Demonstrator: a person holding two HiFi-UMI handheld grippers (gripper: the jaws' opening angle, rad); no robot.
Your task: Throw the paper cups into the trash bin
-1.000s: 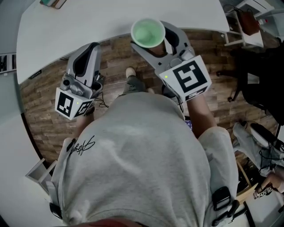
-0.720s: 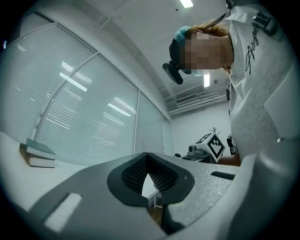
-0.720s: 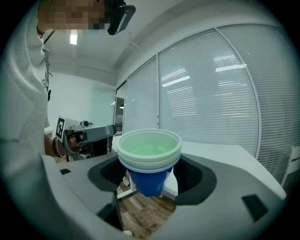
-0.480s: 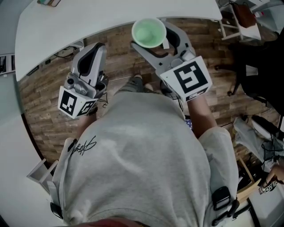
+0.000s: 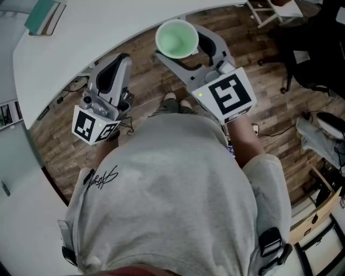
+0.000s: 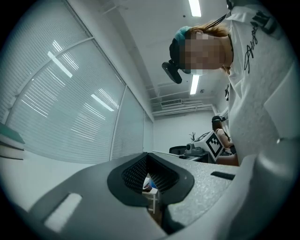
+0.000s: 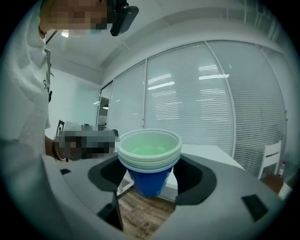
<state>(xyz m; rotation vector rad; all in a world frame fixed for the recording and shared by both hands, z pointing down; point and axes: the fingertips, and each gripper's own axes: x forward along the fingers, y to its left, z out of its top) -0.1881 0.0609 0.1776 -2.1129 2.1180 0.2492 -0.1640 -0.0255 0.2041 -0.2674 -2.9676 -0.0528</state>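
Stands on wood floor point(image 5: 145, 94), just off the curved edge of the white surface point(image 5: 91, 32) that sweeps across the top left. Has a teal book point(image 5: 46, 16) lying flat on it, well back from that edge.

Holds the left tongs point(image 5: 117, 60) over bare floor beside the edge, with the pads point(image 6: 133, 172) brought together to a thin slit and nothing gripped between them (only a sliver of the room shows through).

Grips in the right tongs point(image 5: 182, 44) a nested stack of paper cups point(image 5: 177, 38), upright and mouth up, pale green inside and blue outside, the jaws pressed against the stack's sides below the rims. Carries the stack over the floor, just clear of the surface's edge and well apart from the left tongs.

Has open floor between the two tongs. Finds less room to the right, with a black chair point(image 5: 315, 56) near the top corner and a wooden frame point(image 5: 315, 213) at the bottom corner.
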